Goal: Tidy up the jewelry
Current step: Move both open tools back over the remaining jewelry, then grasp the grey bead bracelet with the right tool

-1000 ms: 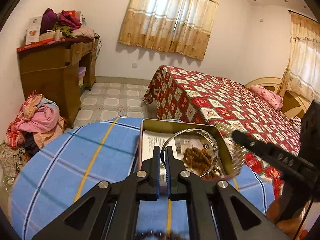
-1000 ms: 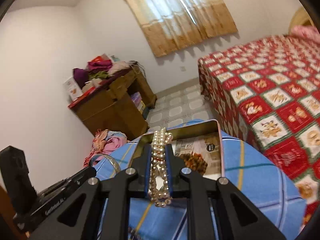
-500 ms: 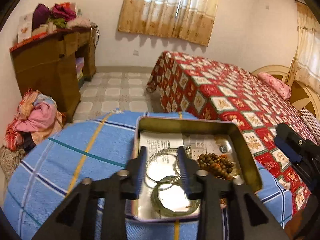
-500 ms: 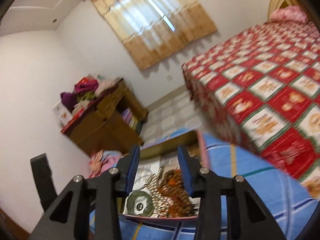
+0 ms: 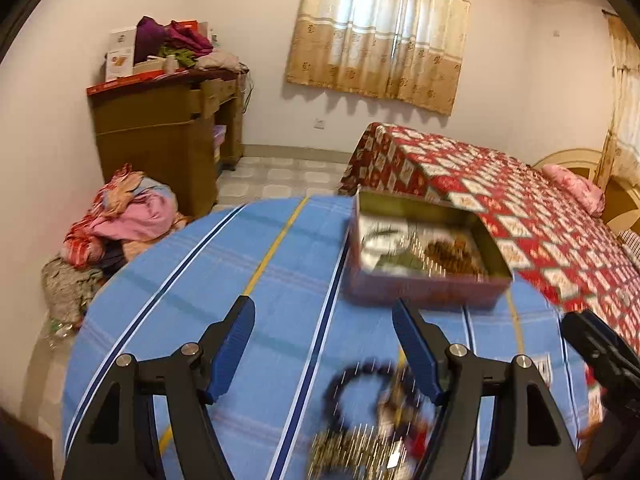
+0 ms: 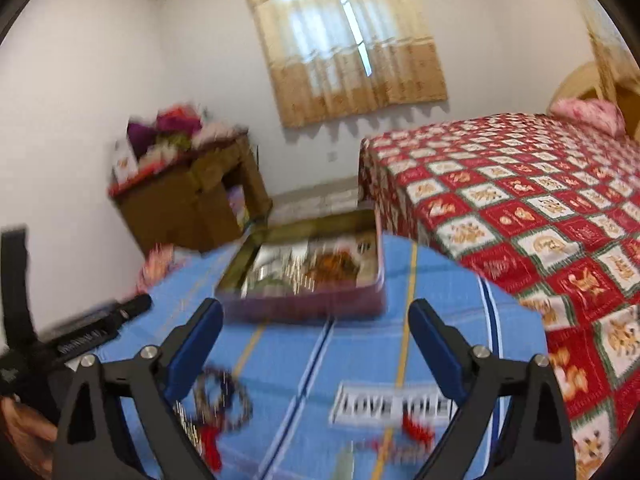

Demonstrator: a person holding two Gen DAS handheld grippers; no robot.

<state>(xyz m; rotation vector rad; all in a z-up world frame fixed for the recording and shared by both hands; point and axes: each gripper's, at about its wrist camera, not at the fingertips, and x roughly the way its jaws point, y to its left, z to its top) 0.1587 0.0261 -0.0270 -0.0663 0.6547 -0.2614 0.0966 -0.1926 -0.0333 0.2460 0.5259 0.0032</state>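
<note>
Both grippers, left [image 5: 323, 322] and right [image 6: 316, 326], are opening up with nothing between the jaws. The tin [image 5: 424, 284] with jewelry sits on the blue cloth [image 5: 224, 280] just ahead, and a dark bead bracelet [image 5: 360, 384] lies loose near the left one.

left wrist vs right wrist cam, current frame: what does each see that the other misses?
Left wrist only: a black beaded bracelet lying on the blue striped tablecloth between the left gripper fingers, and a pile of pink and red clothes on the floor.

Right wrist only: a white label printed LOVE on the cloth, between the right gripper fingers.

Both: the open rectangular metal tin holding blurred jewelry, the red patterned bedspread, the brown wooden cabinet and the beige curtain. Both grippers' jaws are opening, holding nothing.
</note>
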